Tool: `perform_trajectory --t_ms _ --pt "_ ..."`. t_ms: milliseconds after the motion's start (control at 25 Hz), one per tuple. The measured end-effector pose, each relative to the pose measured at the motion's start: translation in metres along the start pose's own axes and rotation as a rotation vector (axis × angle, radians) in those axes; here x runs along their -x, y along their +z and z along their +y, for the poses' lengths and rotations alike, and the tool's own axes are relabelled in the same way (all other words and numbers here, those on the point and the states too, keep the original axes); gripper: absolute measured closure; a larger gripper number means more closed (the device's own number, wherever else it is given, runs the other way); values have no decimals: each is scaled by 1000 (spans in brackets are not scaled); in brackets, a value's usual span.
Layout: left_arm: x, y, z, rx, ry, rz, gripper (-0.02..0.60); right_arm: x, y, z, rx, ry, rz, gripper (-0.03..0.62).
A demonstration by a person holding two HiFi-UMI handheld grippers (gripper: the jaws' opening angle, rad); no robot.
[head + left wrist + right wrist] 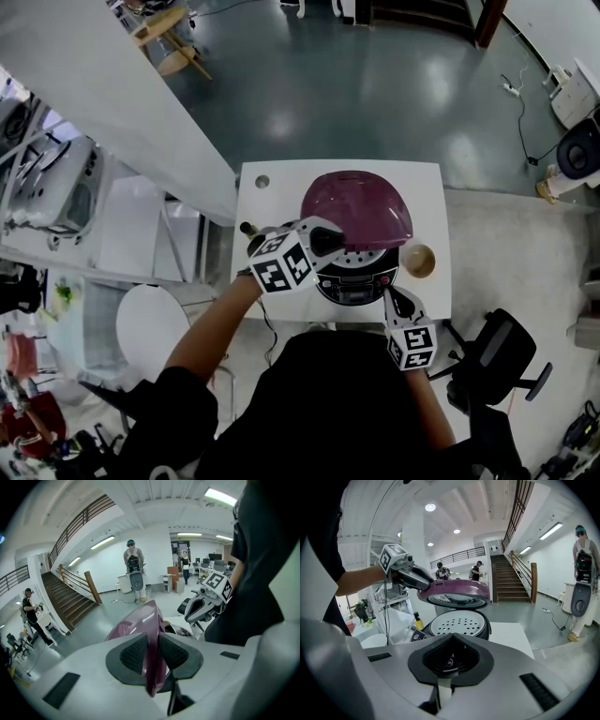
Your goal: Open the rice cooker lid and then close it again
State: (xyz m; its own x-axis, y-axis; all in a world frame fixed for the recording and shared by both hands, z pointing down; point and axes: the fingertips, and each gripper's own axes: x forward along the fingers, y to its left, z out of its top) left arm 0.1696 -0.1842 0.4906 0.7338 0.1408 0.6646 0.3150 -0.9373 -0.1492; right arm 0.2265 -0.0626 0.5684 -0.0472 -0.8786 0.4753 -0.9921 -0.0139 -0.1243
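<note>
Lid point(140, 625) is the thing under control here: the maroon lid of the rice cooker point(356, 281) stands part-way open, hinged at the far side and tilted over the body. The left gripper point(151, 654) is clamped on the lid's near rim, one ribbed pad on the top skin and one on the underside. Gripping the thin front lip, as far from the hinge as it can get, probably gives the most leverage over the swing and stops the lid from springing up or dropping by itself. From the right gripper view the lid hangs above and ahead, with the perforated inner plate point(457, 623) exposed beneath it, so the pot is clearly uncovered. Whether the lid is on its way up or down these views do not settle. The right gripper point(451, 657) has its jaws closed together with nothing between them. It is parked low, just in front of the cooker's control panel point(354, 292), seemingly where it could steady the body or press the latch, but I cannot tell whether it touches the cooker. A small round bowl point(418, 260) sits on the white table point(281, 202) off to that gripper's right, clear of the lid's arc and playing no part. The closing stroke calls for a slow lowering — the rim should meet the body squarely.
</note>
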Motion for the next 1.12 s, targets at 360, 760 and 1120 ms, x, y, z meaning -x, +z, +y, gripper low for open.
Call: perform_trajectory --t_ms 360,760,1120 --pt "-12 -13 -18 8 -33 47 502 -1 -7 -1 -24 13 34 594" --pt "-24 -23 -35 16 -69 61 503 -2 -11 5 -19 50 55 594" --pt "-31 -34 -45 23 -86 41 503 -10 -11 8 -34 49 62 594"
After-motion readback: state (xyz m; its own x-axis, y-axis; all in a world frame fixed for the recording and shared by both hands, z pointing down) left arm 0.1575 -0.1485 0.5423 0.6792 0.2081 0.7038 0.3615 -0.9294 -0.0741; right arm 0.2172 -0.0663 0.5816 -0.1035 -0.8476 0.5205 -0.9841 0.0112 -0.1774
